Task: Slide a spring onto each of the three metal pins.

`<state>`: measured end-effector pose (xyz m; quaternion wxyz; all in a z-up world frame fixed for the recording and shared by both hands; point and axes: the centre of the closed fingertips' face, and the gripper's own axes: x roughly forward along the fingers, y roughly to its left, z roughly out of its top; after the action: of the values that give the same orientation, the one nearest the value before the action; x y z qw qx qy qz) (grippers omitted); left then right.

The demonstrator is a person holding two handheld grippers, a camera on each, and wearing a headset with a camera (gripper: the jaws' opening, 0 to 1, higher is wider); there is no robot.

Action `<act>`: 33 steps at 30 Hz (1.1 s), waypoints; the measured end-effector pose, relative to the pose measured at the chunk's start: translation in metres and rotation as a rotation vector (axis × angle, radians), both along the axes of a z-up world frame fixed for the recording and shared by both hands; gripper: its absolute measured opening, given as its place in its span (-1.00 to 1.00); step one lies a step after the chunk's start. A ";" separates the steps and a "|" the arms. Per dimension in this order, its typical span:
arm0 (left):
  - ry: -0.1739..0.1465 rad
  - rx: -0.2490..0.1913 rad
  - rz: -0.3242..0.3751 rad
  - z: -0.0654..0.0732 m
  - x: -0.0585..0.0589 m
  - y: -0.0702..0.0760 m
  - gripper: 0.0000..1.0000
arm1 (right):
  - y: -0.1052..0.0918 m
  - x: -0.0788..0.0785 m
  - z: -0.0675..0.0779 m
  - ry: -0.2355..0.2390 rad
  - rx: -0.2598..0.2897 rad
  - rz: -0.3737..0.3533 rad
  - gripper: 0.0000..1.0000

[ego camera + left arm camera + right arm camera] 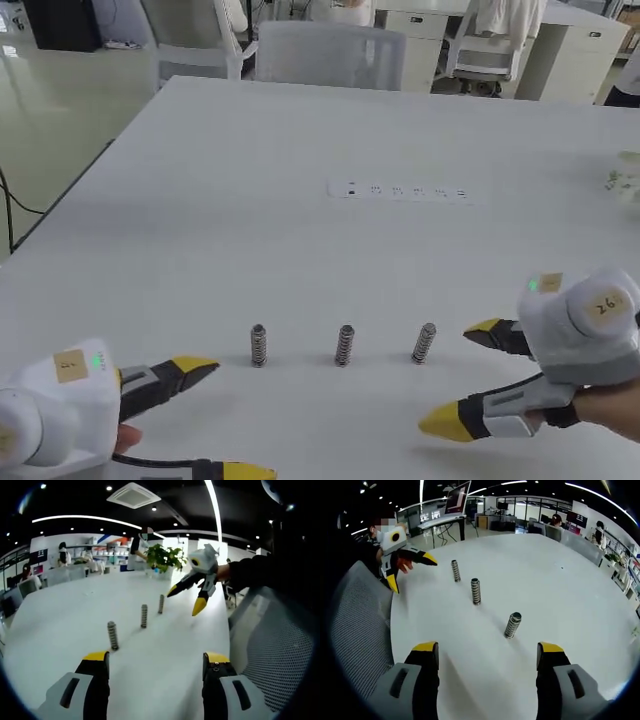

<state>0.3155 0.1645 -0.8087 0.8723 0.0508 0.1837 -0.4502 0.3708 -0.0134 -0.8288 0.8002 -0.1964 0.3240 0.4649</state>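
- Springs [345, 345], three of them, stand up in a row on the white table [300, 150], with gaps between them
- The right spring [424, 343] leans a little; the left spring [259, 345] stands straight
- The left gripper [225, 420] is at the near left, close to the left spring but not touching it; its yellow-tipped jaws are spread wide and grasp nothing
- The right gripper [458, 377] is just beside the right spring, not touching it; its jaws are spread wide too, with nothing between them
- A white power strip [400, 190] lies farther back on the table, well apart from the row
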 end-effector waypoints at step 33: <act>0.028 -0.074 0.093 -0.001 0.010 0.010 0.58 | 0.004 -0.014 0.012 -0.071 0.236 -0.011 0.89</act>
<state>0.3258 0.1749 -0.8100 0.8909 0.0035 0.1811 -0.4165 0.3567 -0.0090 -0.8165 0.8313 -0.1154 0.2396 0.4881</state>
